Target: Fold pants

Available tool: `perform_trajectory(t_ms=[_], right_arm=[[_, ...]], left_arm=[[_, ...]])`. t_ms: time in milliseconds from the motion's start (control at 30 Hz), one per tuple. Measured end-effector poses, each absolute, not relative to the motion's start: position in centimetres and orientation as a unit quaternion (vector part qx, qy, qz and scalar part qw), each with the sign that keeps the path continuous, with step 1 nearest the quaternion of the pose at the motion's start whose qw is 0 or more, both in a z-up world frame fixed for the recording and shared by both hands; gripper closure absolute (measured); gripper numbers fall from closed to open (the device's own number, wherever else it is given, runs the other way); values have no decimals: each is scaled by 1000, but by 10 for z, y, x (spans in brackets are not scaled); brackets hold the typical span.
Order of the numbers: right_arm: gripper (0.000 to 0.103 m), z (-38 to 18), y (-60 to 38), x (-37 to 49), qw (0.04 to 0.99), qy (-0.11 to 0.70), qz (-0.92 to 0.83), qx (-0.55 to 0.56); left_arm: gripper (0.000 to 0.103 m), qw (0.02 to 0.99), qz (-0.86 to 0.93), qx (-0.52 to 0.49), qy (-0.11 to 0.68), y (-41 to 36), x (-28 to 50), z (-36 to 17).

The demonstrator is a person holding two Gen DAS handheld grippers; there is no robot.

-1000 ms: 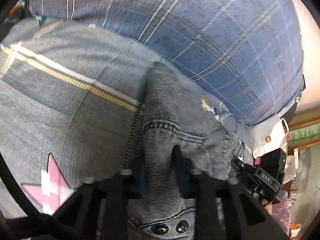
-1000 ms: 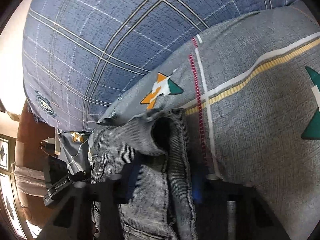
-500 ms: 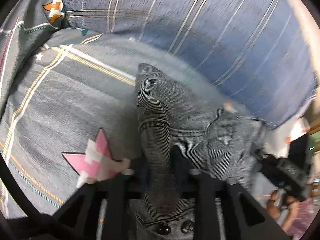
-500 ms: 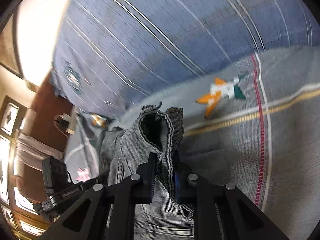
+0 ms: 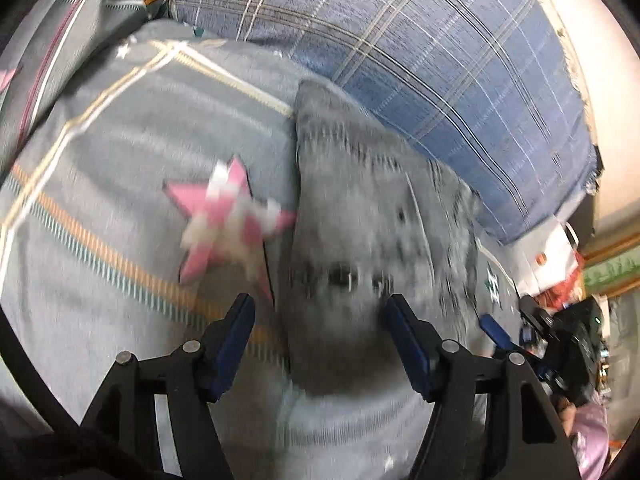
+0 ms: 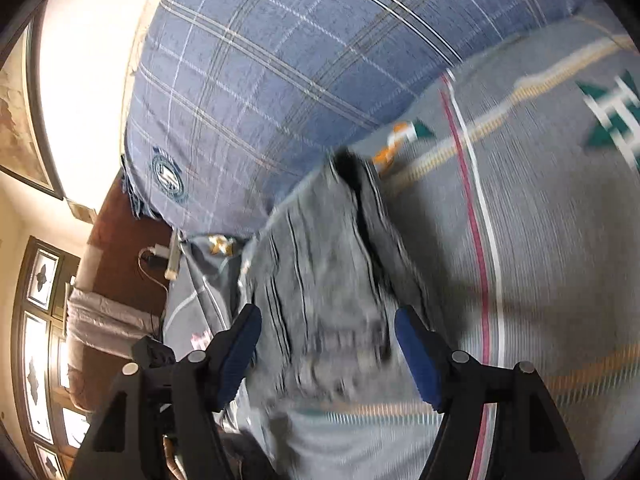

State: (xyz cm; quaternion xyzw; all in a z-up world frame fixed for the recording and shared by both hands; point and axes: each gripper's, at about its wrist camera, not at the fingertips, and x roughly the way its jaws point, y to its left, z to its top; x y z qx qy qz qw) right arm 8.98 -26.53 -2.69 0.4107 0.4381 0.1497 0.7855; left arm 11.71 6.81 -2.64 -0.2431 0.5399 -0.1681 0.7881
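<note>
The grey denim pants (image 5: 360, 232) lie bunched on the grey patterned bedspread (image 5: 120, 168), in front of my left gripper (image 5: 320, 320). That gripper is open, its blue pads (image 5: 236, 340) either side of the waistband end and apart from the cloth. In the right wrist view the pants (image 6: 328, 264) lie as a folded heap with a dark opening at the far end. My right gripper (image 6: 328, 332) is open above them, holding nothing. Both views are motion blurred.
A blue plaid blanket (image 5: 420, 48) covers the far half of the bed, also in the right wrist view (image 6: 280, 60). The bedspread (image 6: 540, 220) has star patterns and stripes. The bed edge, a dark device (image 5: 568, 332) and clutter lie to the right; a wooden window (image 6: 40, 340) to the left.
Both grippers were shut on the pants and have opened, letting go. The pants dropped onto the bedspread and both grippers have pulled back.
</note>
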Motion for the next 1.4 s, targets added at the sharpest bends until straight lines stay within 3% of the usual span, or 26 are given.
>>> perform_trajectory(t_ms=[200, 433, 600, 667, 833, 967, 1000, 1033, 1133, 1267, 1400], right_arm=[[31, -39, -259, 87, 785, 461, 123, 394], [31, -21, -279, 81, 809, 419, 101, 401], [31, -49, -264, 94, 774, 491, 99, 387], [31, -43, -257, 97, 785, 498, 97, 354], [35, -52, -269, 97, 783, 516, 50, 344], [36, -53, -261, 100, 783, 517, 74, 339], [41, -50, -254, 102, 791, 521, 70, 312], [58, -47, -250, 103, 798, 524, 60, 291], [75, -39, -241, 103, 812, 520, 59, 258], [79, -13, -224, 92, 834, 496, 86, 227], [79, -10, -213, 72, 832, 484, 119, 243]], left_arm=[[34, 778, -179, -233, 556, 56, 105, -40], [34, 780, -179, -246, 546, 62, 108, -39], [34, 778, -175, -249, 550, 59, 109, -44], [46, 783, -183, -240, 544, 55, 107, -42], [41, 787, -175, -236, 543, 52, 107, -43], [44, 780, -179, -247, 546, 52, 107, -49], [46, 783, -179, -243, 544, 51, 105, -47], [50, 788, -178, -235, 540, 49, 103, -45], [64, 814, -178, -208, 512, 44, 96, -26], [66, 849, -172, -201, 456, 61, 85, 10], [65, 838, -145, -147, 505, 58, 90, -11]])
